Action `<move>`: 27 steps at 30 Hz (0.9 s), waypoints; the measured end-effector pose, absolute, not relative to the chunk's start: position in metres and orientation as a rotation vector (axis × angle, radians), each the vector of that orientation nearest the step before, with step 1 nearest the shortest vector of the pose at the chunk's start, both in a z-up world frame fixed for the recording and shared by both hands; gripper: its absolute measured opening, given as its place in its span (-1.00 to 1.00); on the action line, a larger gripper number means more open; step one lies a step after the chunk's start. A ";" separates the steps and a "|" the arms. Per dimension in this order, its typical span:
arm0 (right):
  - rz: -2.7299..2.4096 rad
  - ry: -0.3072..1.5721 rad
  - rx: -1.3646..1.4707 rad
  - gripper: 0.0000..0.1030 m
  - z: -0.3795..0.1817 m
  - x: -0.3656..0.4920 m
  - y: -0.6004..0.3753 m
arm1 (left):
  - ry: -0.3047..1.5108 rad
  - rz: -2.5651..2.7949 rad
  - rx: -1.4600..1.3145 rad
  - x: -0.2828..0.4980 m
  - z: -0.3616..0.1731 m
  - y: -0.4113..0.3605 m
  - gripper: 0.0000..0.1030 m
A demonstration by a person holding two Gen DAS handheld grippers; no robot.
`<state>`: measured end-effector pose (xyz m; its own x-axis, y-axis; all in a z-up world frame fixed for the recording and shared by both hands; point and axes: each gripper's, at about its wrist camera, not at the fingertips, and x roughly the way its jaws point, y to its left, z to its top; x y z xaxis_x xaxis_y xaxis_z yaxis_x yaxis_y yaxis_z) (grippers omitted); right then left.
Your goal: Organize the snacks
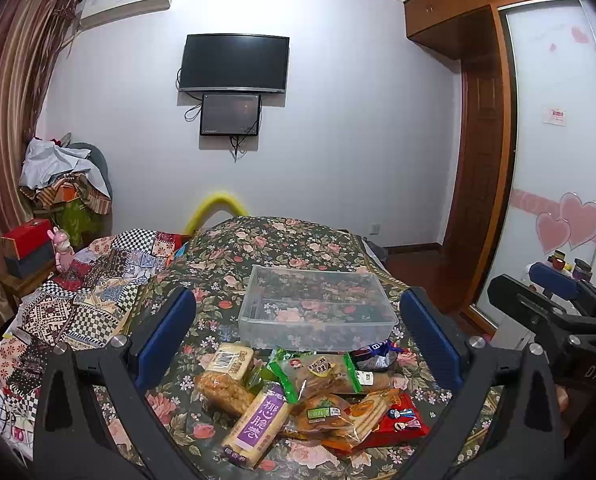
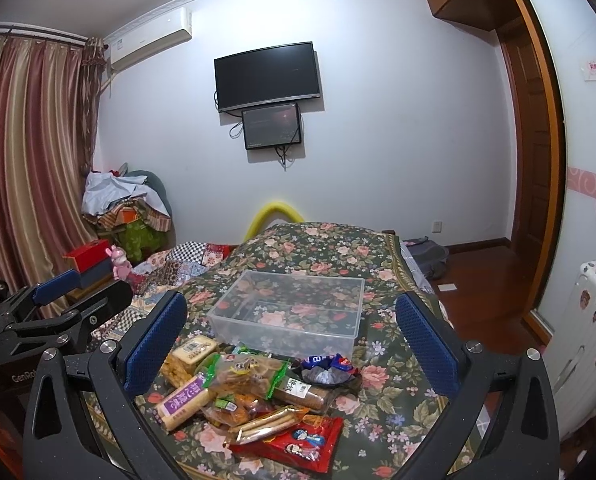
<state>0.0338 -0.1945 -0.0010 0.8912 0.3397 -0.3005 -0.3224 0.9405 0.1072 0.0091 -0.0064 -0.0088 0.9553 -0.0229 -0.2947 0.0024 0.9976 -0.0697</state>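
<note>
Crinkly snack packets (image 1: 298,396) heaped before clear rectangular plastic box (image 1: 318,308).

Bedspread (image 1: 258,248) dark green, pink rose print. Bin (image 1: 318,322) clear. Between the blue-padded fingers (image 1: 166,332): purple-label cream pack (image 1: 256,424), green-edged pack (image 1: 314,372), red pack (image 2: 294,438). Left of them, checkered patchwork quilt (image 1: 98,292); striped maroon-gold curtain (image 2: 30,160).
</note>
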 end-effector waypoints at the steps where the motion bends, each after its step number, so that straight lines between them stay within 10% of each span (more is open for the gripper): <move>1: 0.344 0.322 0.055 1.00 -0.001 0.034 -0.194 | 0.300 -0.013 -0.069 0.009 -0.009 -0.006 1.00; 27: 0.344 0.325 0.051 1.00 -0.002 0.036 -0.193 | 0.298 -0.016 -0.065 0.009 -0.013 -0.007 1.00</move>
<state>0.0356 -0.1929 -0.0016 0.8903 0.3391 -0.3040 -0.3227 0.9407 0.1042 0.0095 -0.0074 -0.0128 0.9559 -0.0251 -0.2925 0.0059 0.9978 -0.0664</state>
